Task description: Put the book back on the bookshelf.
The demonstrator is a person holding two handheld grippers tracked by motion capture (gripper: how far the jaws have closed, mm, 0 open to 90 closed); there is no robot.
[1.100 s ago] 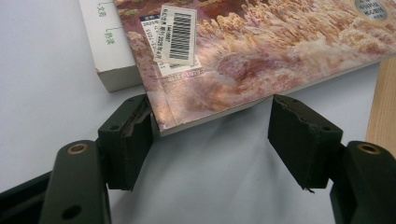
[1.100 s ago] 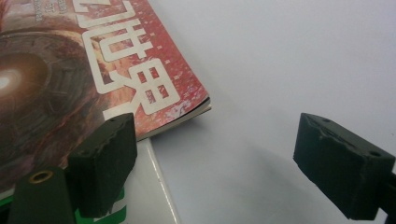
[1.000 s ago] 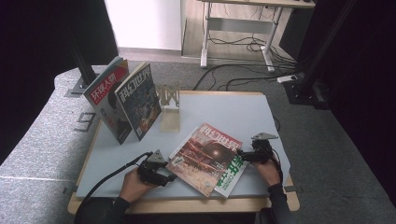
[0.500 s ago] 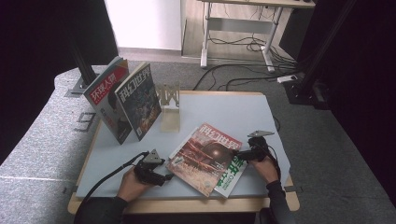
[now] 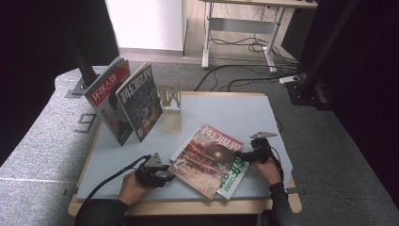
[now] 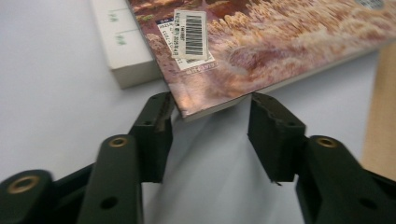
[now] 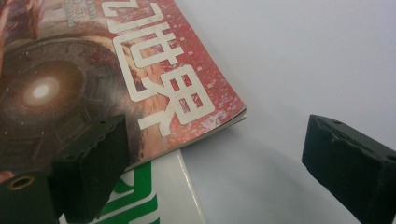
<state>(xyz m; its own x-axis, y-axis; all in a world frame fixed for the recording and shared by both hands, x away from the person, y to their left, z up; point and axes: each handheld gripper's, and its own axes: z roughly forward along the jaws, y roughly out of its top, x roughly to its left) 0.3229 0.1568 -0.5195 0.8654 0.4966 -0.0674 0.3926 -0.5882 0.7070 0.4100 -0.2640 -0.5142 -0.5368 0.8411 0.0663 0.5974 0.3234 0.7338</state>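
A red magazine (image 5: 209, 157) lies flat on a white and green magazine (image 5: 233, 176) near the table's front. My left gripper (image 5: 170, 173) sits at the red magazine's near left corner. In the left gripper view that corner (image 6: 280, 42) lies between the jaw tips of the left gripper (image 6: 212, 100), which have just been closing; no firm grip shows. My right gripper (image 5: 237, 154) is at the magazine's right corner. In the right gripper view the right gripper (image 7: 215, 122) stands wide, having just closed a little, with the red cover's corner (image 7: 93, 70) between its jaws above the green magazine (image 7: 154, 196).
Two more magazines (image 5: 107, 101) (image 5: 141, 101) stand upright at the table's back left beside a metal bookend (image 5: 170, 106). The pale table top (image 5: 235, 113) stretches behind the flat magazines. Its wooden front edge (image 6: 383, 116) runs close to my left gripper.
My left gripper has shifted slightly at the red magazine's corner. The right hand and both flat magazines have stayed put.
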